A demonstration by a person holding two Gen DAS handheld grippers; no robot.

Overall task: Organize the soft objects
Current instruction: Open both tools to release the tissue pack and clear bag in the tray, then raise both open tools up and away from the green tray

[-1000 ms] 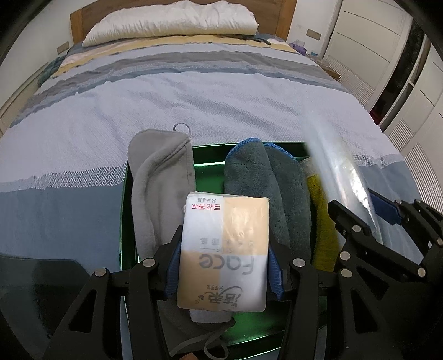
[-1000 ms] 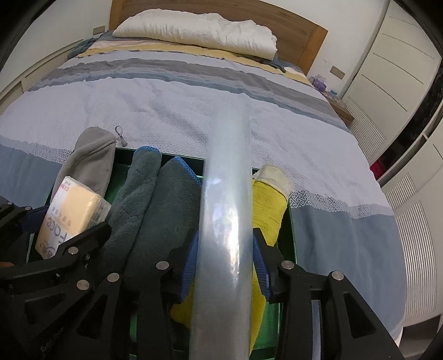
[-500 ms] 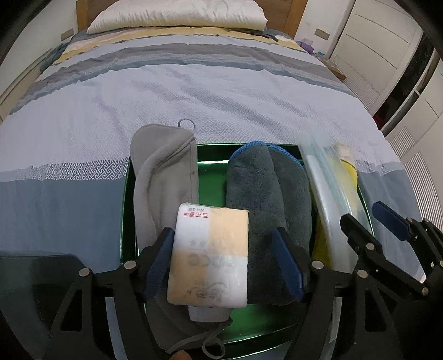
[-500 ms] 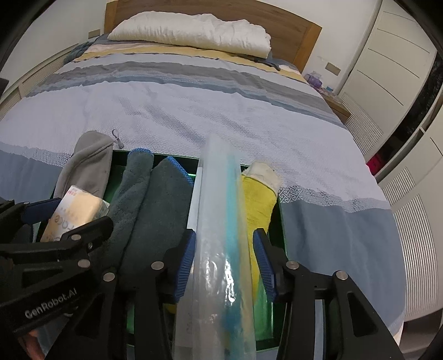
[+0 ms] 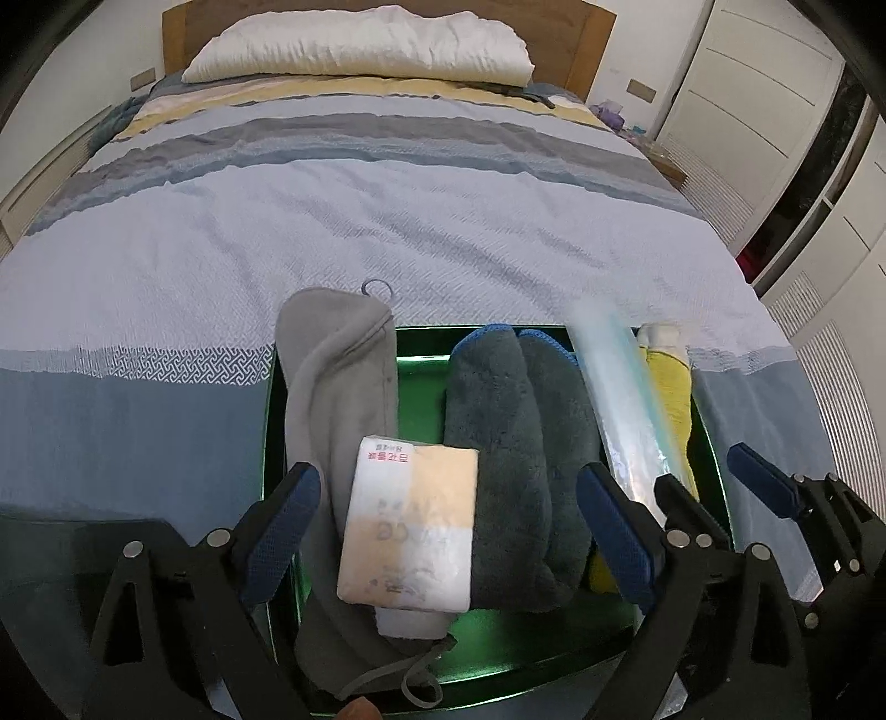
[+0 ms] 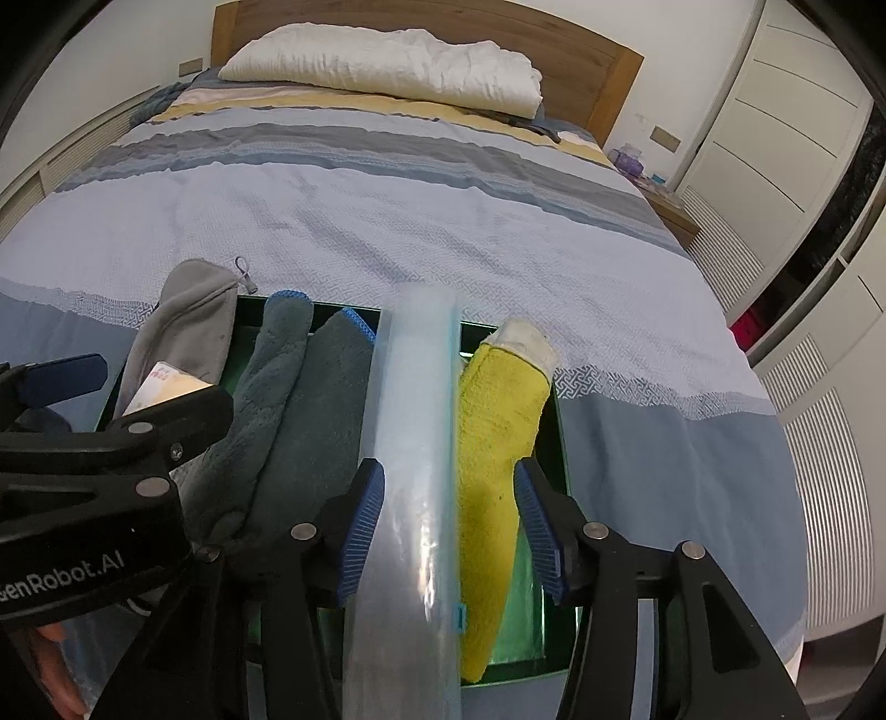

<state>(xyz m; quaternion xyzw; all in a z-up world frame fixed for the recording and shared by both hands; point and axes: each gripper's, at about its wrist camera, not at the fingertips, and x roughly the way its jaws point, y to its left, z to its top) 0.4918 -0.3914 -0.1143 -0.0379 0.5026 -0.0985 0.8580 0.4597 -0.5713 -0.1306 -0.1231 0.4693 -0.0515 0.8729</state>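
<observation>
Left wrist view: one bed point(image 5: 387, 221) under a striped cover, filling the frame from 9 to 3 o'clock, one white pillow point(image 5: 360, 47) at 12 o'clock against one wooden headboard point(image 5: 592, 33). White wardrobe doors point(image 5: 747, 83) at 2 o'clock.

On the cover at the near end, one green tray point(image 5: 421, 354) holding five soft things side by side. At 9 o'clock of the tray, one grey cloth point(image 5: 338, 387) with a loop past the far rim. Beside it toward 3 o'clock, one dark teal towel point(image 5: 509, 443) with blue edging, folded in two lobes. Next, one clear plastic-wrapped roll point(image 5: 626, 399) lying lengthwise, then one yellow cloth point(image 5: 673, 393) with a white end at the tray's 3 o'clock wall. One tissue pack point(image 5: 410, 526), white and peach, lying across the near parts of the grey cloth and the teal towel.

Two grippers. Left gripper point(image 5: 448, 531) at 6 o'clock, jaws opening, blue pads spread wide and clear of the tissue pack lying between them.

Right wrist view: right gripper point(image 6: 448, 526) at 6 o'clock, jaws opening, the clear roll point(image 6: 415, 443) and the yellow cloth point(image 6: 493, 443) both between the pads; left pad right up against the roll, contact not certain, right pad apart from the cloth. Left gripper's black frame at 9 o'clock of this view, over the grey cloth point(image 6: 183, 327) and teal towel point(image 6: 288, 399).
</observation>
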